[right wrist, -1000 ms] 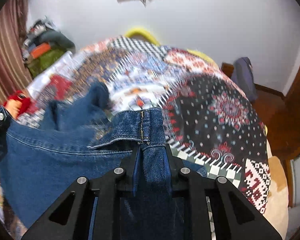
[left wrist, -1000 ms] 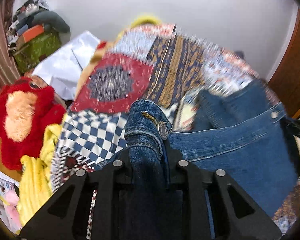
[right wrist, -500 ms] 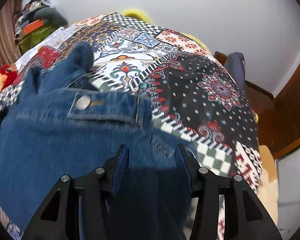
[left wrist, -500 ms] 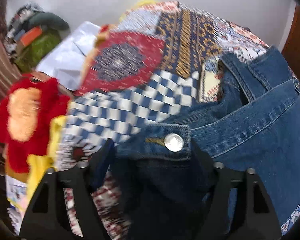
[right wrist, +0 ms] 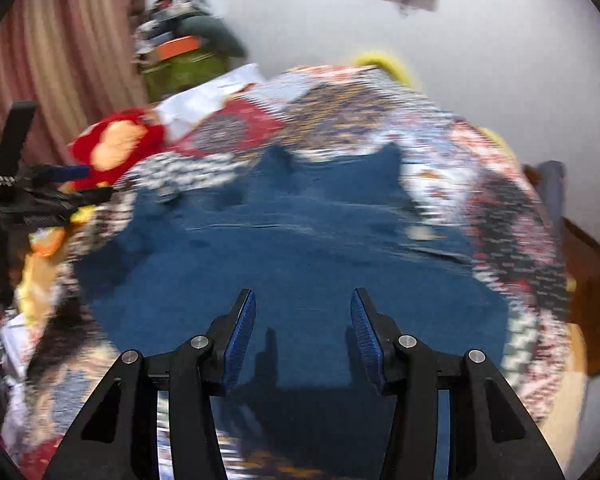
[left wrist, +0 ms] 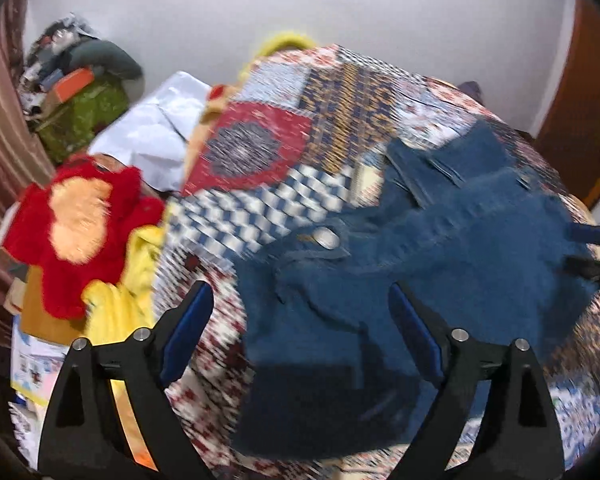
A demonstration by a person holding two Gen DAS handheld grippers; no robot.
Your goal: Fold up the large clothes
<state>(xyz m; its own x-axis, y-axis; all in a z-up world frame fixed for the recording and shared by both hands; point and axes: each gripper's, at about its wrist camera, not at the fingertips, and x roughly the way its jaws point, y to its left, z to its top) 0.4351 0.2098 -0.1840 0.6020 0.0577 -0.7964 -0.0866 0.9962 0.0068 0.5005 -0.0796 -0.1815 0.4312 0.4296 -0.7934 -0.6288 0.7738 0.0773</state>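
A pair of blue jeans [left wrist: 412,280] lies spread on the patchwork bedspread [left wrist: 300,128], its metal waist button [left wrist: 326,237] near the left side. My left gripper [left wrist: 300,300] is open and empty just above the jeans' left part. In the right wrist view the jeans [right wrist: 300,248] lie flat and my right gripper [right wrist: 302,300] is open and empty above their near edge. The left gripper also shows at the left edge of that view [right wrist: 44,196]. Both views are blurred.
A red and orange plush toy [left wrist: 80,224] and yellow cloth [left wrist: 116,308] lie left of the bed. White cloth [left wrist: 160,132] and a green cluttered pile [left wrist: 80,108] stand at the back left. A wooden door [left wrist: 580,112] is at the right.
Both grippers have opened and let go of the jeans' waistband. The jeans have dropped flat onto the bedspread, and both grippers have pulled back above them.
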